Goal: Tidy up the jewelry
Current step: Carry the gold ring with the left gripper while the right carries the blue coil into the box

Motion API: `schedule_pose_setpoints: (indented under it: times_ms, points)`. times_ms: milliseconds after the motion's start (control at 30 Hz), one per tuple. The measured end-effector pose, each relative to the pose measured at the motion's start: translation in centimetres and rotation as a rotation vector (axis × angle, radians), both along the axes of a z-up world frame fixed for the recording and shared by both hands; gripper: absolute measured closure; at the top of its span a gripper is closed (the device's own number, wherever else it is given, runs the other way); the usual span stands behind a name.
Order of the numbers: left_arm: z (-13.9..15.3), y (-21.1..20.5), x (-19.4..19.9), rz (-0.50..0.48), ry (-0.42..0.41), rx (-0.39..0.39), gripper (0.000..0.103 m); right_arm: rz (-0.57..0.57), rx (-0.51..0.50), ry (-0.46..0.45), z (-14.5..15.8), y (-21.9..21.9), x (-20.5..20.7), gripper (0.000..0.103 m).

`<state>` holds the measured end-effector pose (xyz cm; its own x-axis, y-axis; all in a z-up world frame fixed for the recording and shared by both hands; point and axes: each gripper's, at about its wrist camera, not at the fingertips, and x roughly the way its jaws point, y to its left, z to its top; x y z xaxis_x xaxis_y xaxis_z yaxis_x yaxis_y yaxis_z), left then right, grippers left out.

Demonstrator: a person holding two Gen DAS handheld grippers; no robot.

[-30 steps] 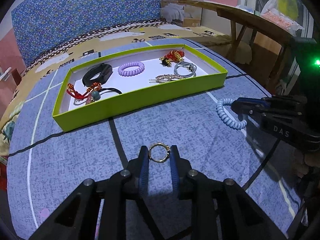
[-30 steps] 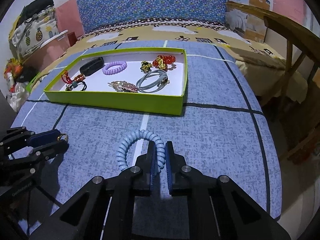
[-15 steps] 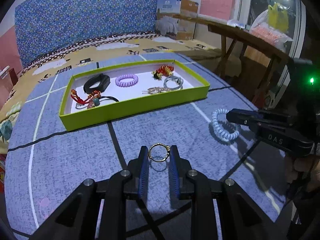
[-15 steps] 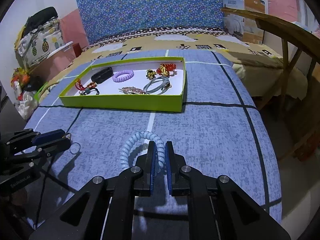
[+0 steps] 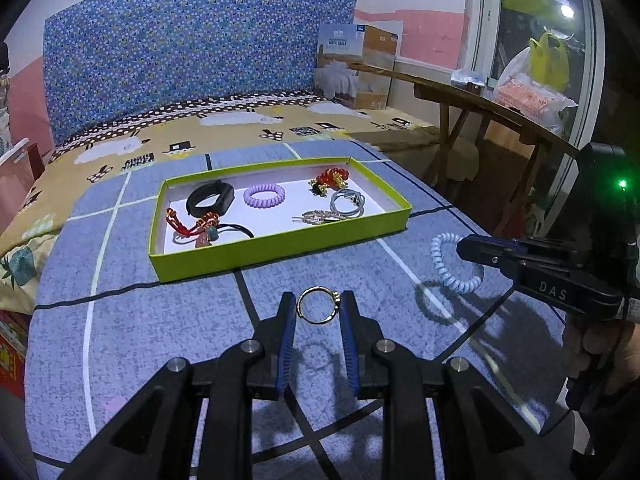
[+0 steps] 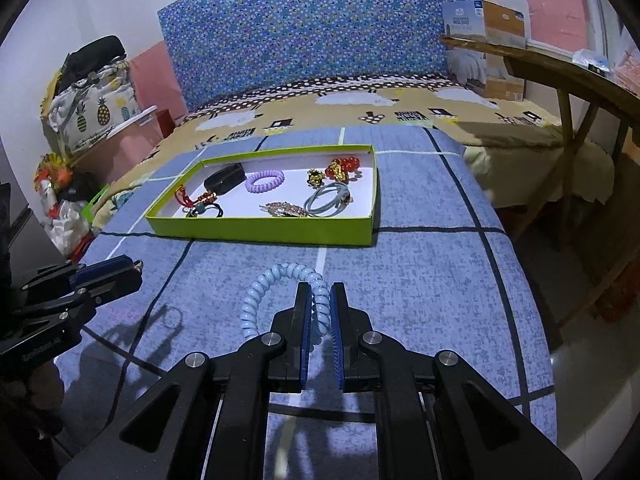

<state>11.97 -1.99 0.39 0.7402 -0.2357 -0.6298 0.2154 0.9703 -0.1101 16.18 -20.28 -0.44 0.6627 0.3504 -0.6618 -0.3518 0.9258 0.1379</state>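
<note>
**Q:** What were the two tools holding?

**A:** The left tool (image 5: 319,312) was closed on a gold ring (image 5: 319,310), pinched upright between its blue pads. The right tool (image 6: 320,304) was clamped on a pale blue spiral hair tie (image 6: 280,292), most of the loop hanging out to the left of its fingers. Both items were held clear above the blue bedspread (image 5: 160,320), each casting a shadow on it.

**Q:** And the tray?

**A:** The green tray (image 5: 280,246) sat on the bed ahead of both tools, well apart from them. Inside lay a black band (image 5: 210,202), a purple spiral tie (image 5: 264,196), a red beaded piece (image 5: 330,180), a grey hair tie (image 5: 347,202), a sparkly clip (image 5: 318,217) and a red corded charm (image 5: 196,228).

**Q:** How far along did the tidying look?

**A:** Nearly done, judging by the scene. Most pieces were already in the tray, and no other loose item showed on the bedspread. The ring and the blue tie remained to be carried forward and released inside.

**Q:** Any legible writing?

**A:** The right tool's body read "DAS" (image 5: 553,289) in the left camera. A cardboard box (image 5: 356,64) far ahead, beyond the bed, read "WOOL QUILT". Lettering on the left tool's side was too blurred to read.
</note>
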Motion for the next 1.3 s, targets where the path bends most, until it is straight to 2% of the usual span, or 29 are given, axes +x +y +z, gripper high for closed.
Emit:
schedule_pose_setpoints:
  times_ms: [600,967,1300]
  points:
    - [1.6,0.6,3.7,0.006,-0.054,0.032,0.08,0.033,0.007,-0.04,1.4,1.1,2.3,0.094]
    - [2.4,1.3,7.9,0.019,-0.08,0.055,0.08,0.046,-0.012,-0.07,2.3,2.0,6.6,0.094]
    - [0.9,1.5,12.2,0.03,-0.041,0.076,0.08,0.058,-0.054,-0.06,1.2,3.1,11.1,0.094]
